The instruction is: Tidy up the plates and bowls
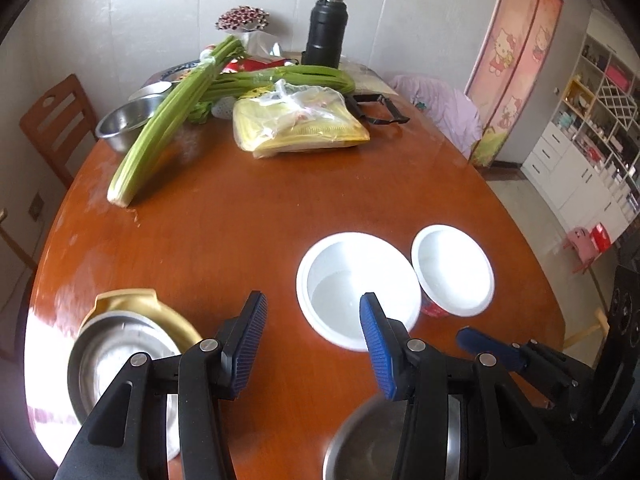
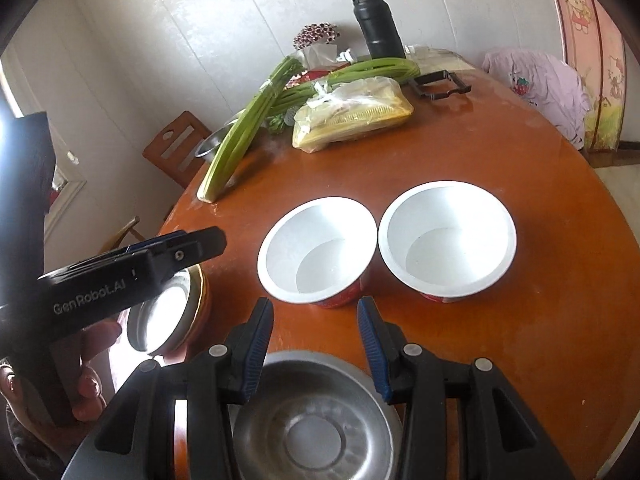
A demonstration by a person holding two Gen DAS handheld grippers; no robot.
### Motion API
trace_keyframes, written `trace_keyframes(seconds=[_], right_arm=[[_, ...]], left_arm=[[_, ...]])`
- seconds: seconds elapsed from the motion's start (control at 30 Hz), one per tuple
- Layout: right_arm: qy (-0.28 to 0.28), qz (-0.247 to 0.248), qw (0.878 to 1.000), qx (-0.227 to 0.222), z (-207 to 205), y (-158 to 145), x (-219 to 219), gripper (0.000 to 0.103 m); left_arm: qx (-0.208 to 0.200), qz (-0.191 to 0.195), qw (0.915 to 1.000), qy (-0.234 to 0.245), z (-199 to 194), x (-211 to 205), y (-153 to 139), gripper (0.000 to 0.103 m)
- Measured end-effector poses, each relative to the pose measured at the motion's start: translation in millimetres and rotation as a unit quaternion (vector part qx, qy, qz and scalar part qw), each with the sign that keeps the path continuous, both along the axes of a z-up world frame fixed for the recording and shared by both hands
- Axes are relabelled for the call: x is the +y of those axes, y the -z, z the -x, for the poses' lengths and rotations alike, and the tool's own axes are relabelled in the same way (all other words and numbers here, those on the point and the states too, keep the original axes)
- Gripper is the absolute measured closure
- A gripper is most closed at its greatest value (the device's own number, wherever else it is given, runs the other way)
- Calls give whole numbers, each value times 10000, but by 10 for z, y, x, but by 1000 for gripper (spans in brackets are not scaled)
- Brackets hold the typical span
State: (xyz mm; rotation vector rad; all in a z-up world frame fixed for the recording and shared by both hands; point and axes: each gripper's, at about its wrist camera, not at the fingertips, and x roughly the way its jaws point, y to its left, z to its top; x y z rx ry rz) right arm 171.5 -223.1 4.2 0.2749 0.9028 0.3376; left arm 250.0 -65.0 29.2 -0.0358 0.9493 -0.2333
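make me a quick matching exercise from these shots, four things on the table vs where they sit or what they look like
Things:
1. celery
2. black flask
3. two white bowls
4. steel bowl

Descriptions:
A. upright at the far end of the table
B. side by side, open side up, mid-table
C. long stalks lying flat, one end toward the cameras
D. nearest, under the right gripper

Pairs: 1-C, 2-A, 3-B, 4-D

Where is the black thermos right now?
The black thermos stands upright at the table's far edge by the wall, just behind the celery; it shows top centre in both wrist views.
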Motion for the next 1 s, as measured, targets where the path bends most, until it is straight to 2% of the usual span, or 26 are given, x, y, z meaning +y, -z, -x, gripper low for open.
trace_keyframes(seconds=[0.17,0.37,0.8,0.9,0.93,1.0], right_arm=[[89,-8,9998,169,-149,74,32,60],[154,85,9993,320,-277,163,86,60],[107,258,9985,480,-475,325,149,60],[56,296,9985,459,-496,336,162,60],[47,293,9986,448,-503,340,169,60],[23,308,9987,416,-514,345,185,60]], left_arm=[[210,-141,9997,44,-306,-26,127,53],[470,-134,9988,102,-542,-88,341,53],[972,-25,9951,176,-763,-228,785,53],[1126,93,9931,316,-773,-267,843,60],[1162,134,9925,353,-777,-275,856,66],[1183,123,9921,395,-773,-296,872,67]])
